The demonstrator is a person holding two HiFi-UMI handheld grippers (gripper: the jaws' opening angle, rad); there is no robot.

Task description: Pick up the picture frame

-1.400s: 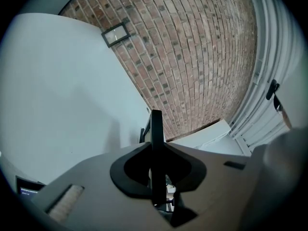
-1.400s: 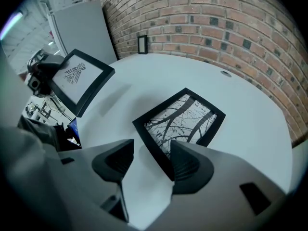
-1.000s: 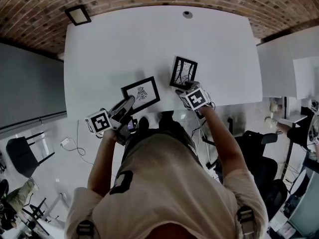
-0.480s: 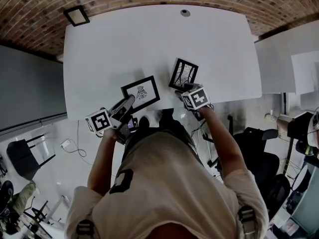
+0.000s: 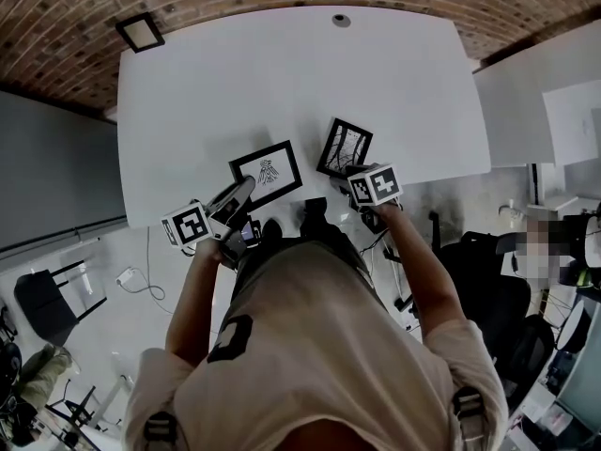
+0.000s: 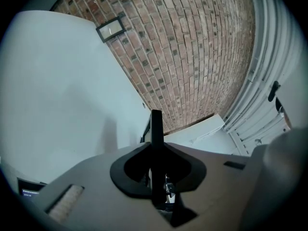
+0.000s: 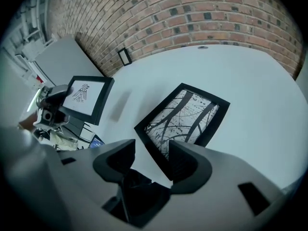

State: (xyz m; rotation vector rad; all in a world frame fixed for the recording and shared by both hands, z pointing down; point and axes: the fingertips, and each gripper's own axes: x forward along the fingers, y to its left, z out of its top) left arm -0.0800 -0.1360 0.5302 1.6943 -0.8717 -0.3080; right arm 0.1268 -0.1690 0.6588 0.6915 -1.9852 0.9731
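Two black picture frames lie on the white table [image 5: 282, 73]. One, with a line-pattern print [image 5: 345, 147] [image 7: 187, 117], lies on the right. The other, with a small drawing [image 5: 266, 172] [image 7: 86, 96], lies on the left. My right gripper [image 5: 353, 170] [image 7: 151, 150] hangs tilted down over the patterned frame's near corner. It is open, its jaws have just been closing, and the frame's edge runs between them with no pad pressing on it. My left gripper [image 5: 244, 186] [image 6: 156, 121] is shut and holds nothing, next to the left frame's near corner.
A round hole [image 5: 341, 20] [image 7: 202, 47] sits near the table's far edge. A dark framed panel [image 5: 138, 32] [image 6: 111, 28] lies on the brick floor beyond the far left corner. An office chair [image 5: 488, 299] stands to my right. The table's near edge runs under both grippers.
My right gripper has rolled and shifted slightly right over the patterned frame's near corner. The left gripper and both frames have stayed put.
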